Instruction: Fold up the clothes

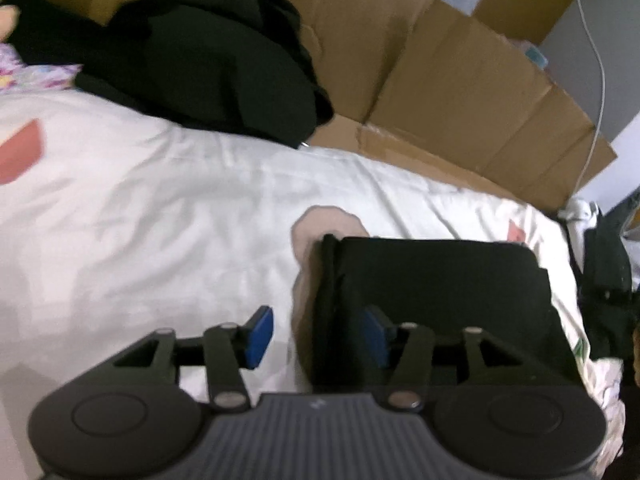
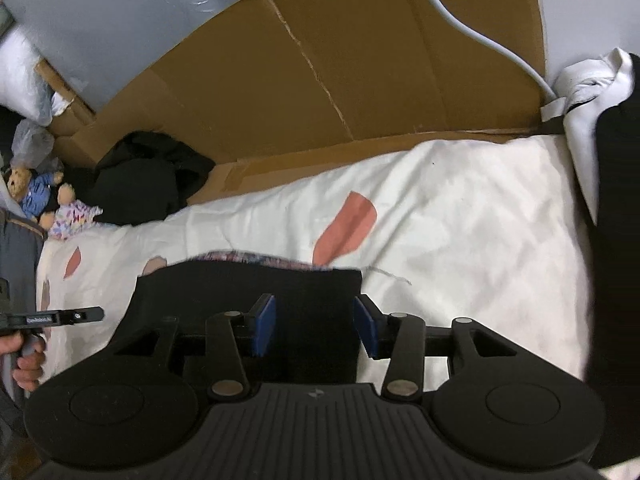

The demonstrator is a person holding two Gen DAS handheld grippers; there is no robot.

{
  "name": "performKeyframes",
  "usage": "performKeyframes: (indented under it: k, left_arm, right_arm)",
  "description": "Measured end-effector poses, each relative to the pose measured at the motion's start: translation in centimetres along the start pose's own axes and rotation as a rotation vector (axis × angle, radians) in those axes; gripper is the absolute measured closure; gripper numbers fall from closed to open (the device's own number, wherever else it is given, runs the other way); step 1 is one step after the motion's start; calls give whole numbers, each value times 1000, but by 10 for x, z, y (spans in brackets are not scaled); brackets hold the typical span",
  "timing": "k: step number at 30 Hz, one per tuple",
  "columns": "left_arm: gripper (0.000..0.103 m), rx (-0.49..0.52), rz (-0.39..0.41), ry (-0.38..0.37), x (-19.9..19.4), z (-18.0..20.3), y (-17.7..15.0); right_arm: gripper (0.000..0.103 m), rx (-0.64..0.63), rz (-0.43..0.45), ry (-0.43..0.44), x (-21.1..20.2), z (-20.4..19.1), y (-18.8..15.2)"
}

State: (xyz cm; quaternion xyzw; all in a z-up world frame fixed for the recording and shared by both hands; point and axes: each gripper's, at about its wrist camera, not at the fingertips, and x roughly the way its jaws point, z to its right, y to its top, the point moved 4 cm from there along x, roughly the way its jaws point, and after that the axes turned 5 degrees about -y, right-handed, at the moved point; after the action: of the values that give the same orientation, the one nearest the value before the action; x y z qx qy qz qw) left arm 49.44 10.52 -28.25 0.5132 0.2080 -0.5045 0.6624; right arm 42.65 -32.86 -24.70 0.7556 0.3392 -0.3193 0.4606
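Now we hold both grippers above the folded black garment (image 2: pixel 248 292) on the white bedsheet (image 2: pixel 460 220). Our right gripper (image 2: pixel 315 326) has its jaws parted, the cloth lying below the gap, ungripped. Our left gripper (image 1: pixel 316 338) is also released, straddling the garment's left edge, one pad over sheet.

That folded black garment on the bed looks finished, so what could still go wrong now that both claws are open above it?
1. The left gripper straddles the folded black garment's edge; its fingers could snag the cloth and undo the fold.
2. The right gripper hangs over the same garment and may drag it across the white sheet.
3. The unfolded black clothes lie against the cardboard, awkward to grab.
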Motion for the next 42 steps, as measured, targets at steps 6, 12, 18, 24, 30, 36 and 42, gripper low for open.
performKeyframes:
  k: [6, 12, 18, 24, 30, 36, 42]
  left_arm:
    - [47, -49, -14, 33, -29, 5, -23]
    - [44, -131, -36, 73, -47, 13, -57]
    - [45, -175, -51, 106, -56, 20, -93]
    - [45, -195, -60, 102, -60, 26, -122]
    - [47, -179, -80, 93, -53, 34, -140]
    - [47, -168, -98, 91, -36, 38, -145]
    - [62, -168, -126, 98, -14, 46, -144]
  right_arm:
    - [55, 35, -37, 8, -16, 5, -25]
    - [55, 56, -58, 29, -40, -1, -57]
    - [55, 116, -70, 49, -60, 2, -89]
    - [55, 150, -65, 58, -74, 9, -116]
    - [55, 147, -57, 86, -77, 9, -135]
    - [55, 105, -68, 109, -68, 10, -155]
    - [63, 92, -41, 132, -61, 13, -152]
